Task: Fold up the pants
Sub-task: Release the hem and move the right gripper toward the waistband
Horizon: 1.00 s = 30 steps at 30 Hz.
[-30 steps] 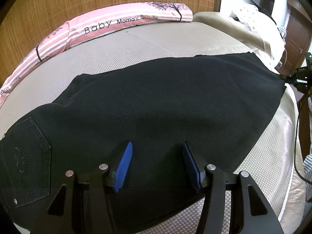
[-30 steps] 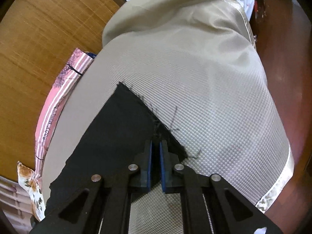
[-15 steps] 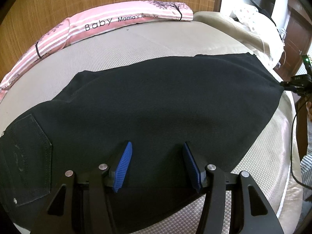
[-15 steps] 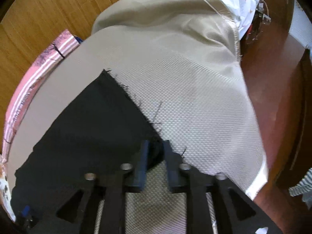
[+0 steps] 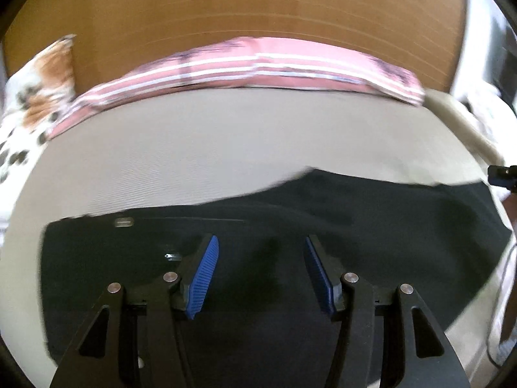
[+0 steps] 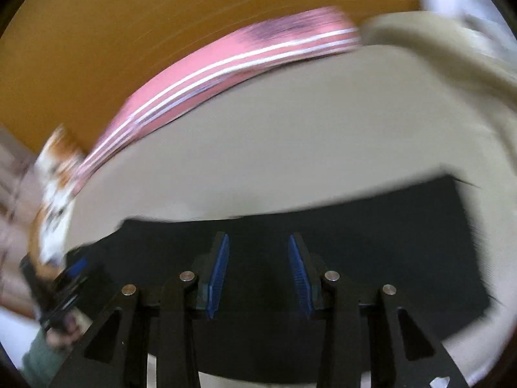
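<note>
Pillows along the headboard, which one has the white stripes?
The long pink pillow stretched along the wooden headboard. The other pillow, at its left end, is white with brown and dark blotches, no stripes.

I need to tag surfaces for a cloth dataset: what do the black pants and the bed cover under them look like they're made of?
Black pants: seemingly heavy matte woven cloth, perhaps denim; loose threads fray at the hem in the right wrist view. Bed cover: beige, matte, flat textile; motion blur hides its weave, so the fibre can't be told.

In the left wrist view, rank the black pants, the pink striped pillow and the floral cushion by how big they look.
1. black pants
2. pink striped pillow
3. floral cushion, cut off at the frame edge

The pants lie nearest the camera, so true sizes remain unsure.
</note>
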Available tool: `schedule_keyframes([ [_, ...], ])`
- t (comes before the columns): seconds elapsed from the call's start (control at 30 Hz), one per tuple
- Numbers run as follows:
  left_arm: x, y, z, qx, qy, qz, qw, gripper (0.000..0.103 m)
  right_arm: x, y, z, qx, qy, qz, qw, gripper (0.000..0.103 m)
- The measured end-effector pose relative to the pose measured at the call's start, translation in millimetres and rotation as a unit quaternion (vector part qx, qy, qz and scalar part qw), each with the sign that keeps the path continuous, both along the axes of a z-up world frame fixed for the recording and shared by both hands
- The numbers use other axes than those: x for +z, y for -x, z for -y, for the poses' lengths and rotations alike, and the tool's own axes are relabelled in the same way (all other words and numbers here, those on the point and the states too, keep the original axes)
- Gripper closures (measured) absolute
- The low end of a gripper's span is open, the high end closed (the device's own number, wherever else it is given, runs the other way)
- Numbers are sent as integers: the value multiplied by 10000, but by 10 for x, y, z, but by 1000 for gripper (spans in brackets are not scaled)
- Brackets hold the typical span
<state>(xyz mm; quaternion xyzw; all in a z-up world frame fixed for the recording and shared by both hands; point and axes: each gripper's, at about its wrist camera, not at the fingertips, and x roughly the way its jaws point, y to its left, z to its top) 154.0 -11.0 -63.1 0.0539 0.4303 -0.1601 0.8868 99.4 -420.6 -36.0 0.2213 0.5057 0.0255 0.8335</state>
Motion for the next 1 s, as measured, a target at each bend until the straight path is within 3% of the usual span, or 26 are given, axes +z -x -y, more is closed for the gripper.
schedule_keyframes([
  [0.17,-67,-136,-471,457,-58,-53,9989,47,-230,-850,-961,1443,-422,-224,9884,66],
  [0.23,-127,-87,-595,356,123,-192,9991,47,-388,-1134,-1306,1891,-548,-446,9794,66],
  [0.33,-225,20,-590,164,-143,-267,9994,47,-609,-1421,-1683,2353,-647,-700,9672,66],
  [0.53,-372,210,-606,99,-308,-371,9988,47,-884,-1646,-2002,2718,-1005,-1148,9502,66],
  [0.57,-386,231,-611,75,-331,-331,9989,47,-911,-1655,-2034,2748,-1049,-1153,9488,74],
  [0.6,-394,240,-613,58,-345,-314,9989,47,-903,-1652,-2035,2767,-1056,-1100,9488,89],
  [0.67,-398,241,-641,84,-251,-345,9991,47,-874,-1696,-2057,2729,-1230,-975,9492,90],
  [0.8,-404,290,-685,120,-124,-317,9993,47,-870,-1747,-2153,2626,-788,-759,9587,94],
  [1.0,-415,370,-718,139,-134,-261,9995,47,-915,-1720,-2231,2626,-386,-515,9628,94],
])
